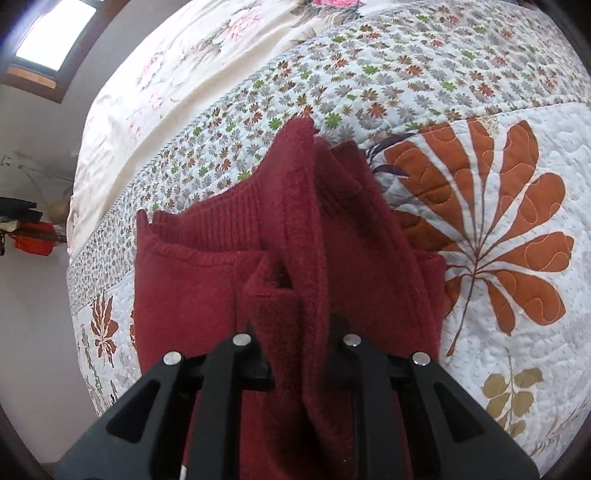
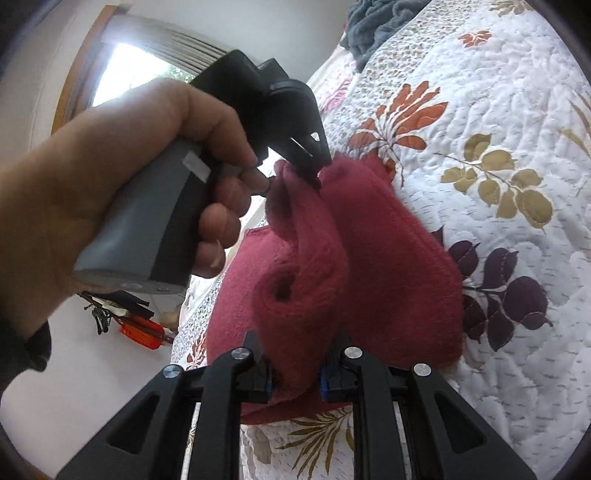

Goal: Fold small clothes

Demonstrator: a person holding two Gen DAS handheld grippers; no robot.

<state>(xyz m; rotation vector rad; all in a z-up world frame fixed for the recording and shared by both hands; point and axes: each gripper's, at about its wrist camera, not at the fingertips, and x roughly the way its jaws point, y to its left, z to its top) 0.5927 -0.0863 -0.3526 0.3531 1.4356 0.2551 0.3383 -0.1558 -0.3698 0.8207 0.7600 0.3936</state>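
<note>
Quilted white bedspread [image 1: 498,92] with orange, olive and purple leaf prints fills most of what we see, with a cream floral sheet [image 1: 177,74] beyond it and a bright window [image 2: 140,70] in the pale wall behind.

On that quilt lies the dark red fleece garment with a ribbed knit band [image 1: 192,280], partly lifted off the bed. Our left gripper [image 1: 295,343] has its two black fingers pressed against a bunched ridge of the fleece that runs straight out ahead of it, so the tongs are clamped on the cloth with only the thickness of the fold between them. The rest of the garment spreads flat to the left of these tongs, the ribbed band just ahead and left.

Our right gripper [image 2: 295,350] likewise pinches a rolled fold of the same red garment between its fingers, blue pads just visible at the fabric. Directly ahead of it, the left hand [image 2: 122,184] wraps the grey handle of the other tool, whose black tips bite the far end of the raised fold.

The fingertips of both tongs are buried in fleece, so we cannot see them. Beyond the bed to the left, some dark and orange objects [image 2: 144,326] are too small to identify. A grey blanket [image 2: 380,29] is cut off at the top edge.
</note>
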